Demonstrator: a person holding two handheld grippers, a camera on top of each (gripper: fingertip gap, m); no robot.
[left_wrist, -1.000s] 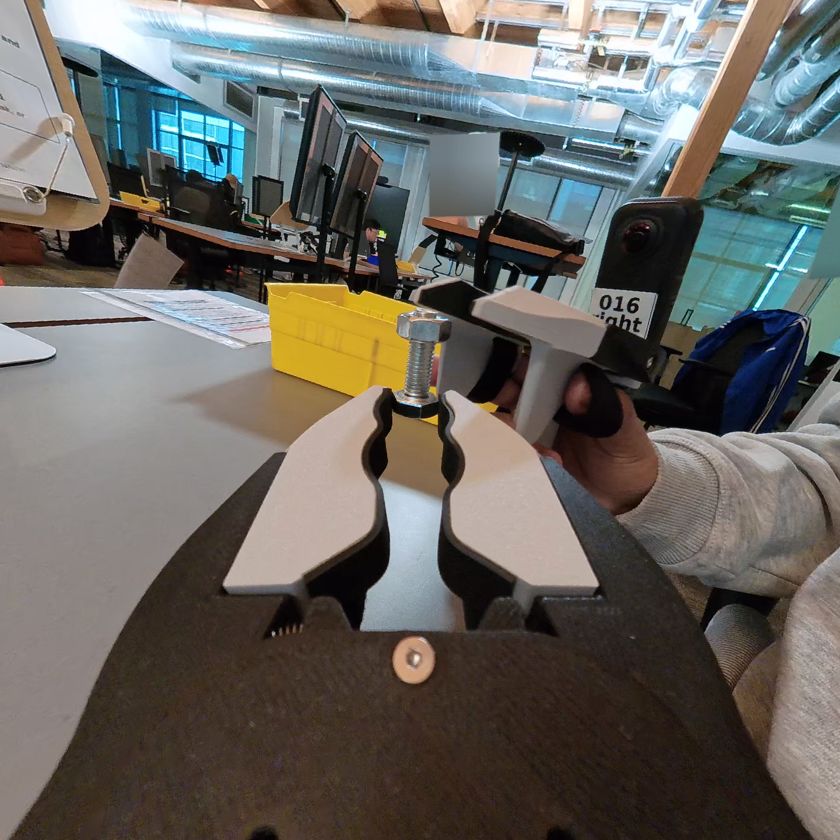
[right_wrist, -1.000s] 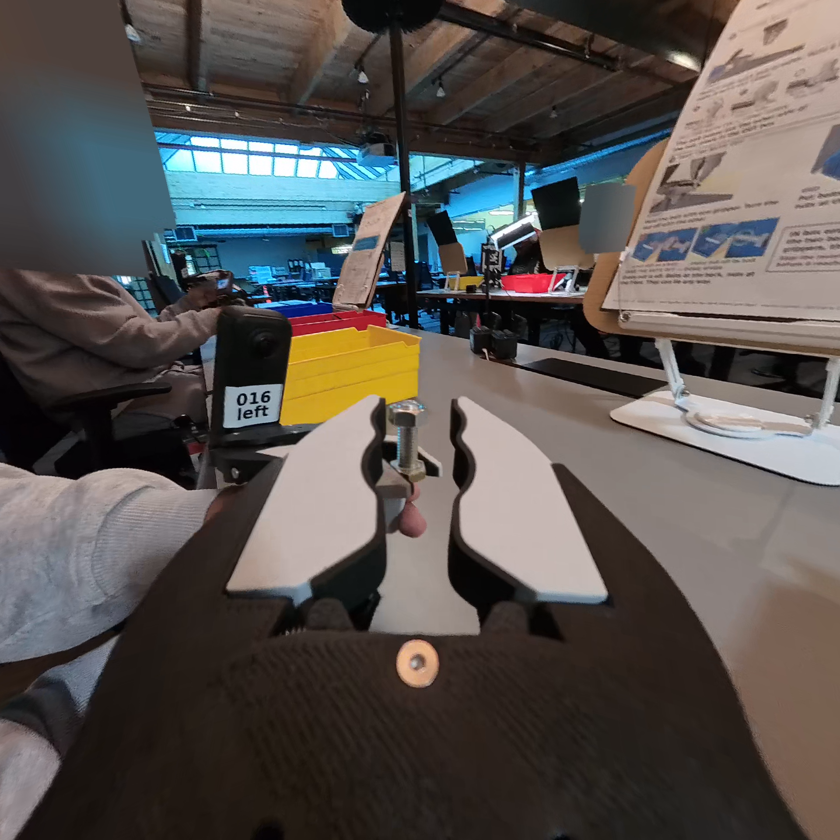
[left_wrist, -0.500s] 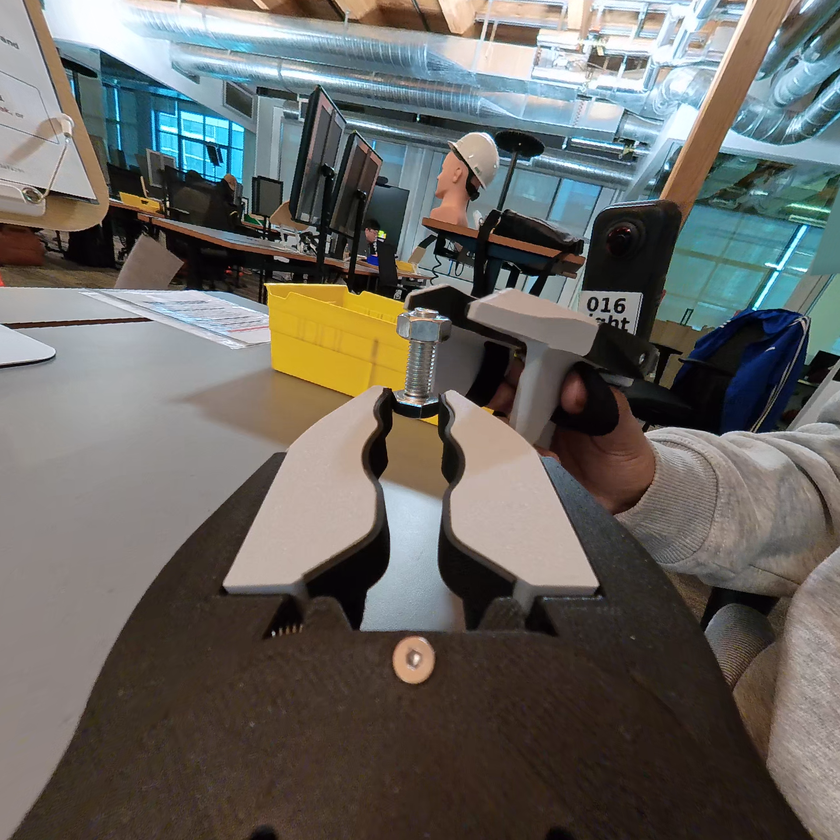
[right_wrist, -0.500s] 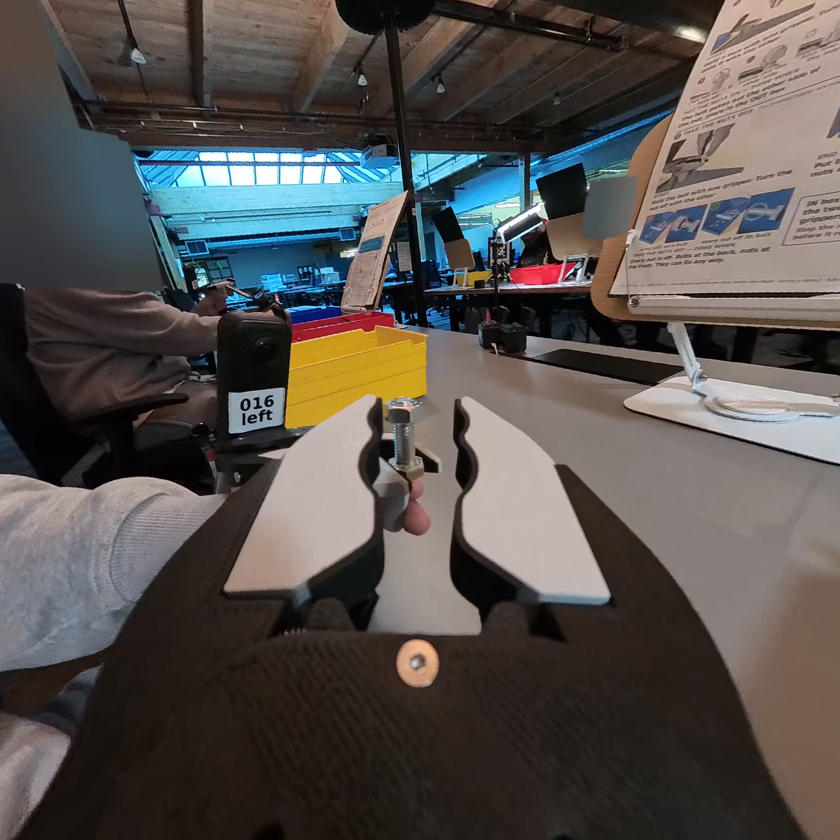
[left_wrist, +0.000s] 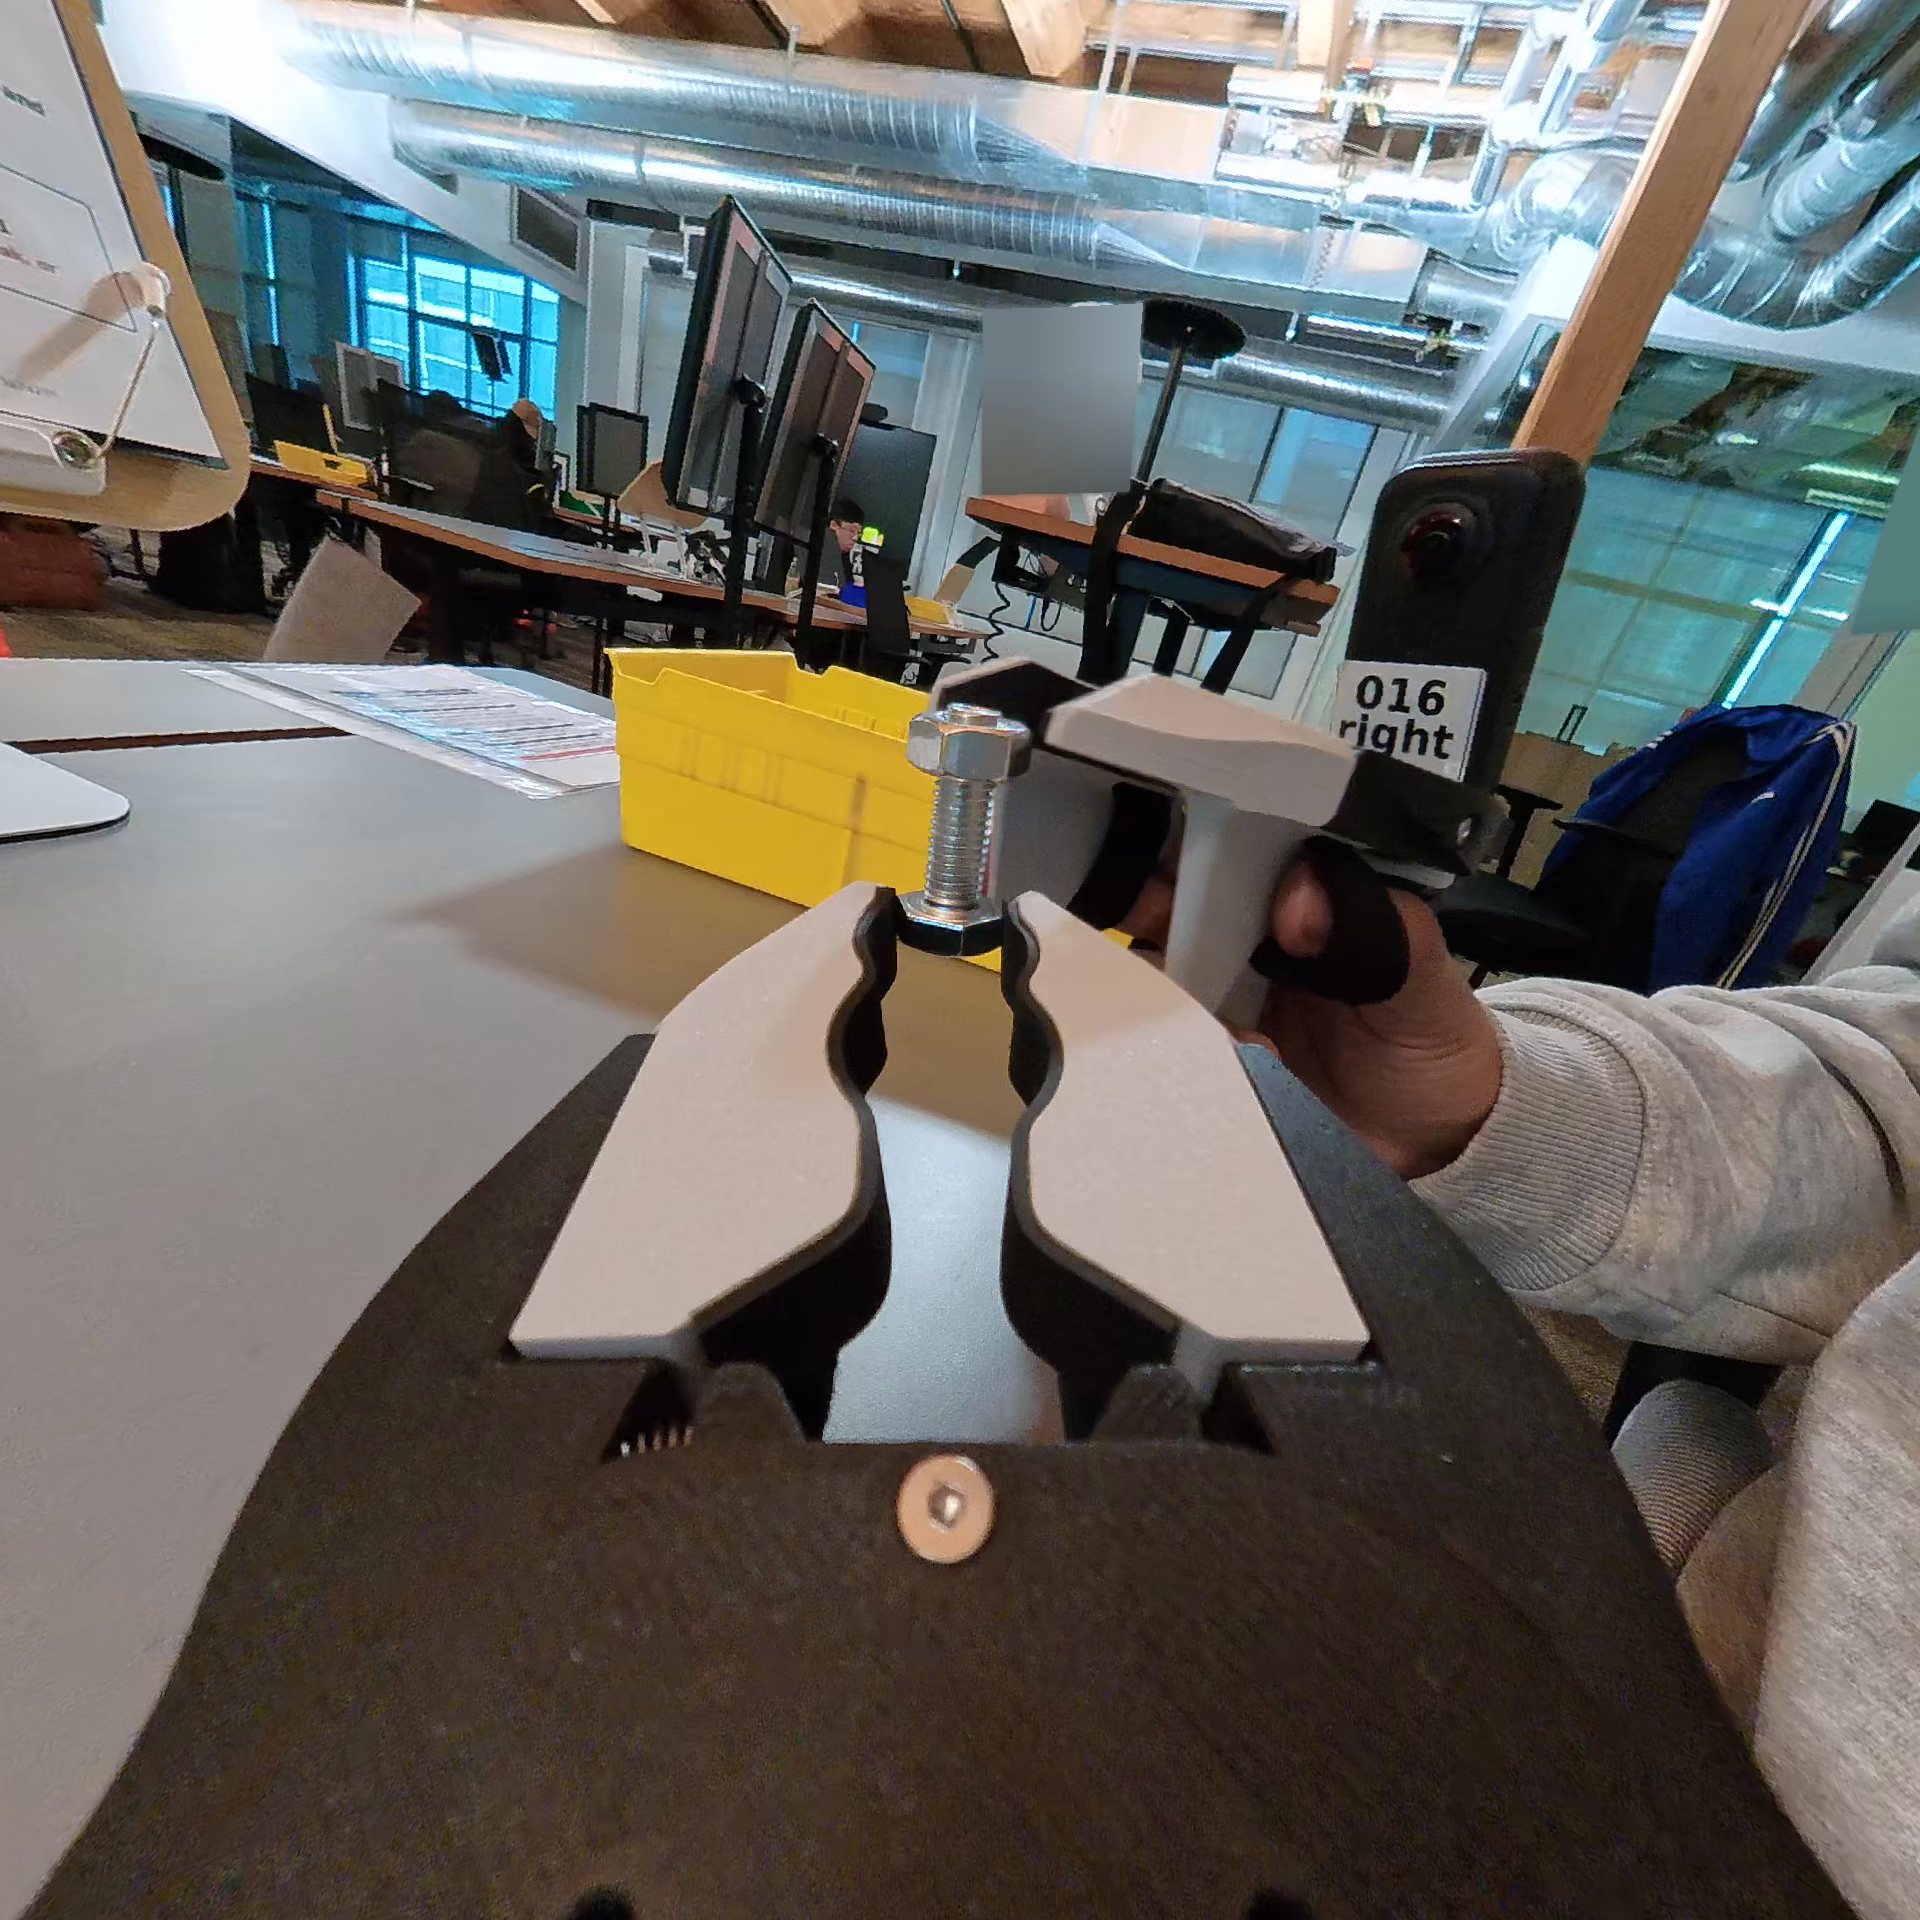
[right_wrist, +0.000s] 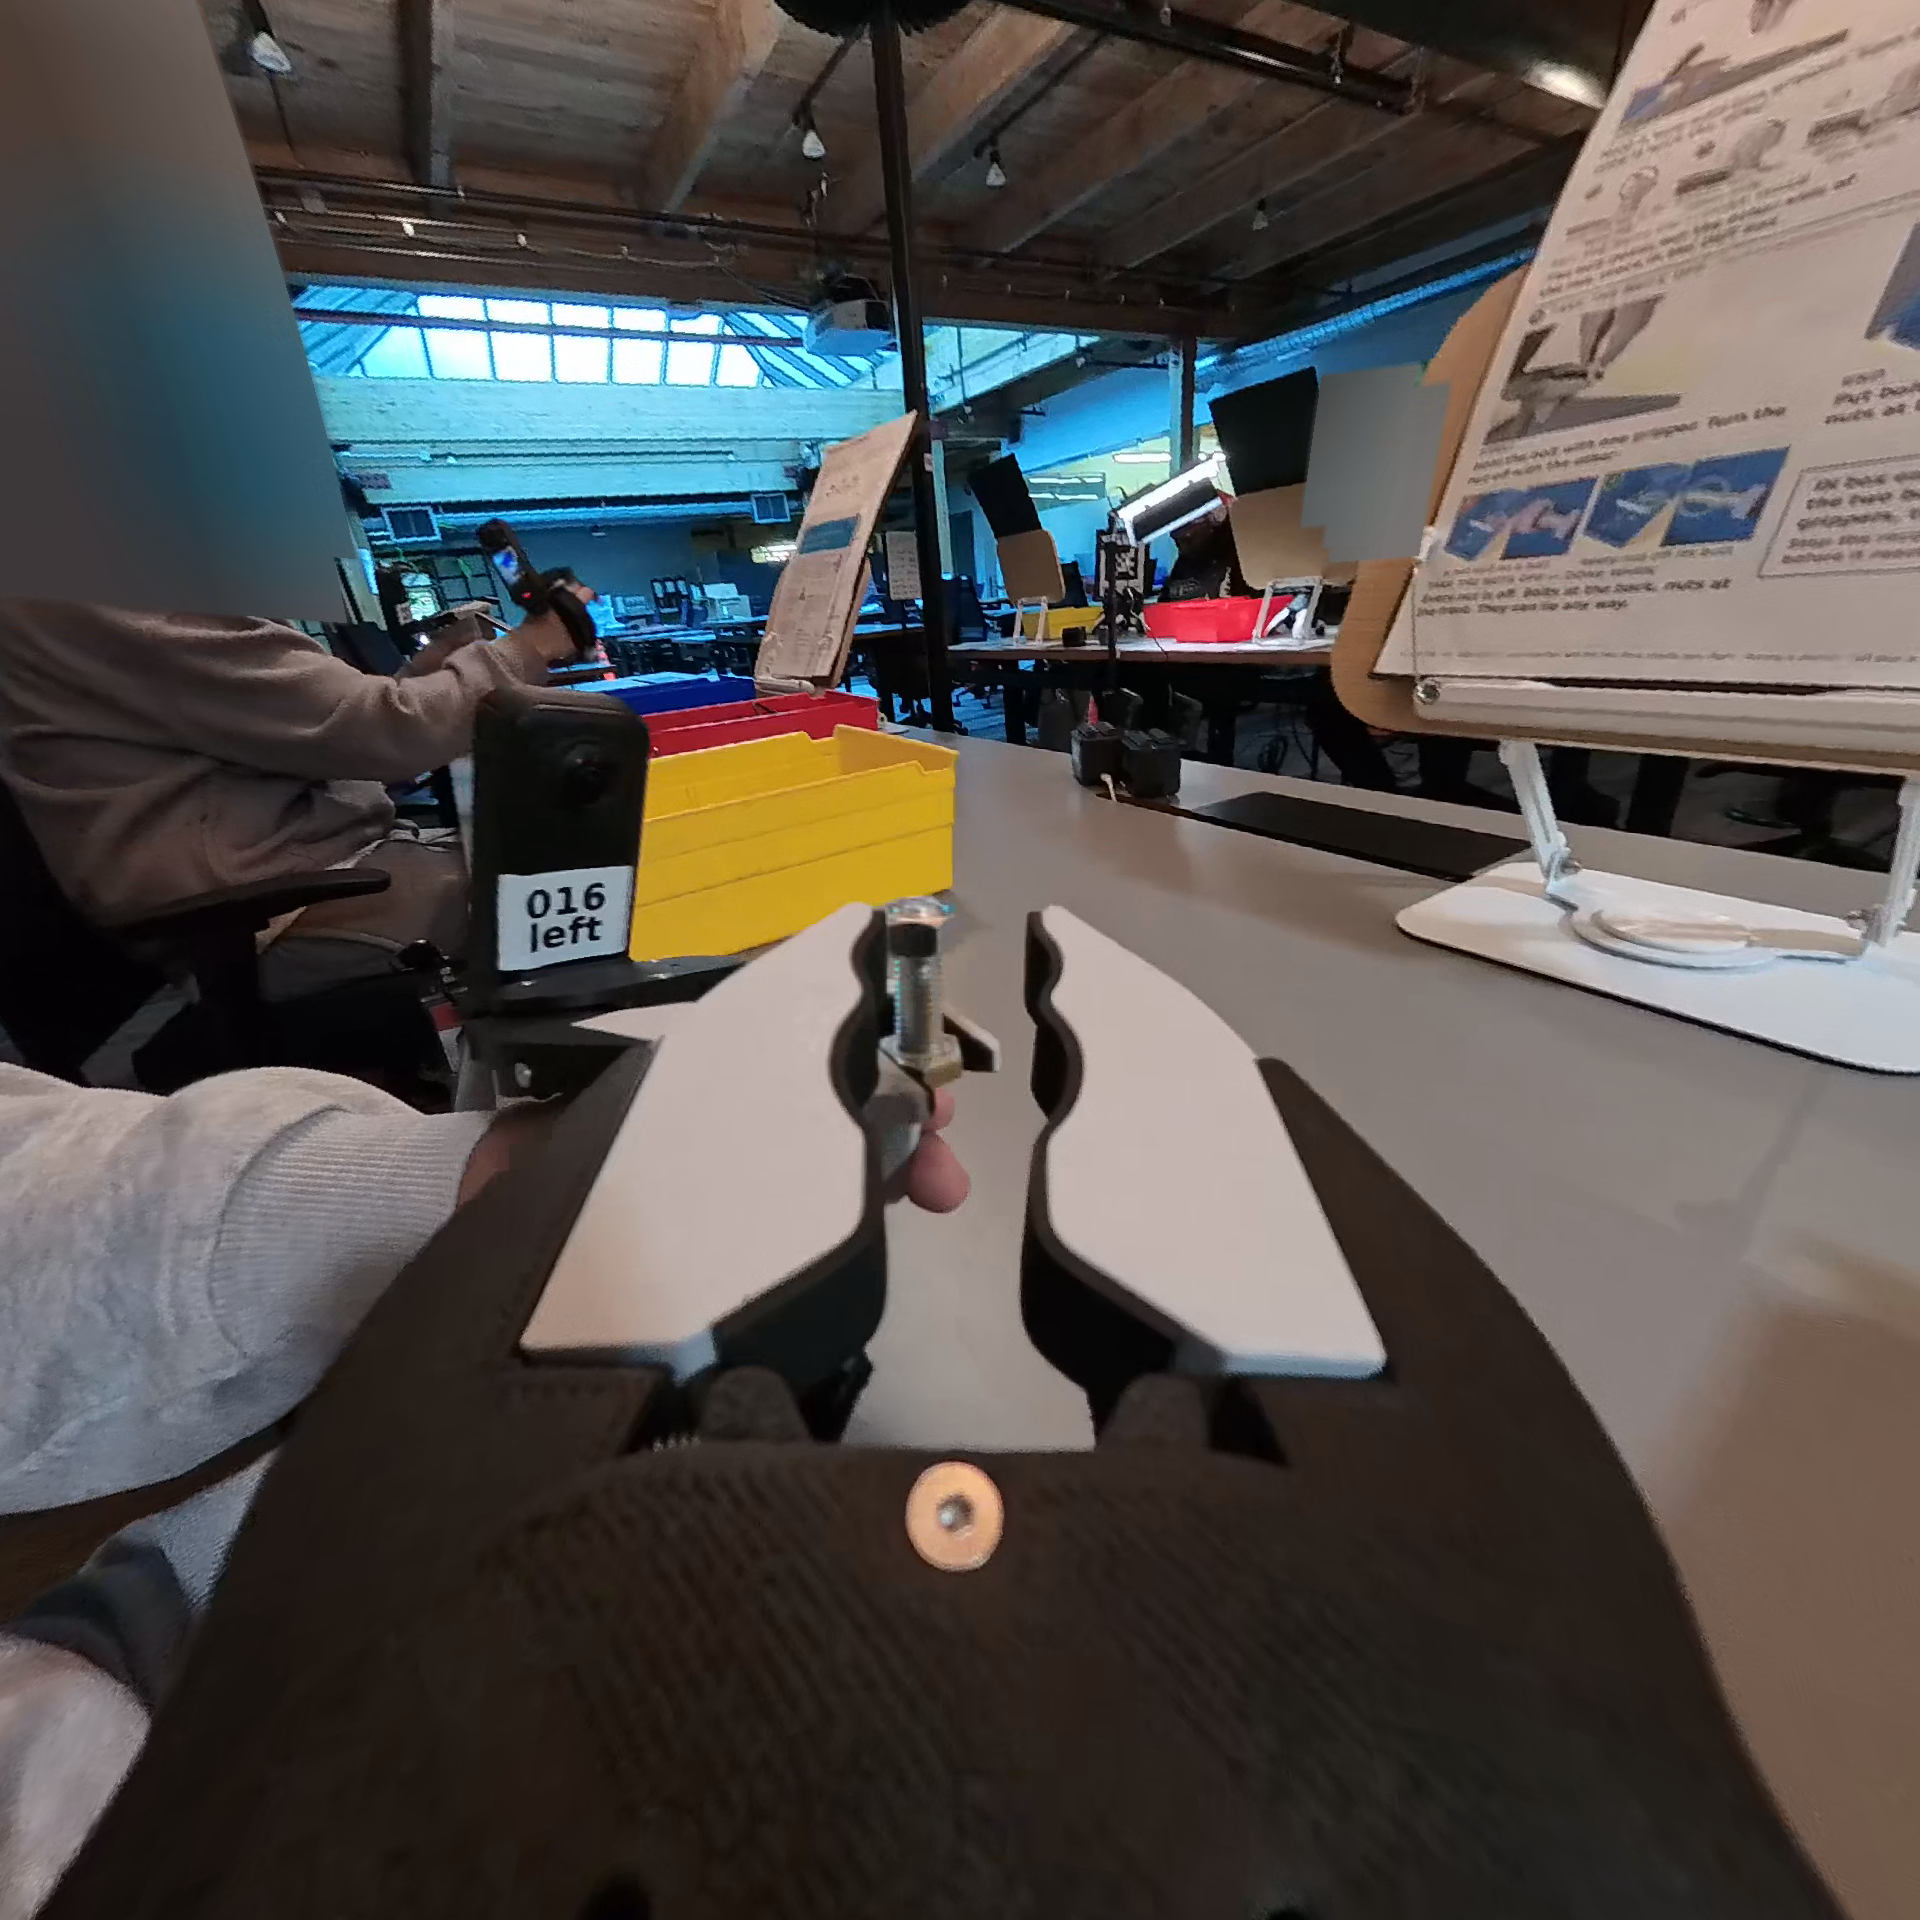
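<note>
left wrist view: left claw (left_wrist: 948, 914) clamps the upright threaded steel bolt's (left_wrist: 958, 831) head; right claw (right_wrist: 940, 961) apart, its contact with the nut (left_wrist: 968, 740) blurred.

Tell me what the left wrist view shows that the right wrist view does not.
Only the left wrist view: the left gripper clamping the bolt's head, twin monitors, a blue jacket, and the right gripper seen from outside. Only the right wrist view: the right gripper's own open fingers around the bolt's top, a red bin, an instruction sheet on a stand. Both: the upright bolt with its nut, the yellow bin, the grey table.
</note>
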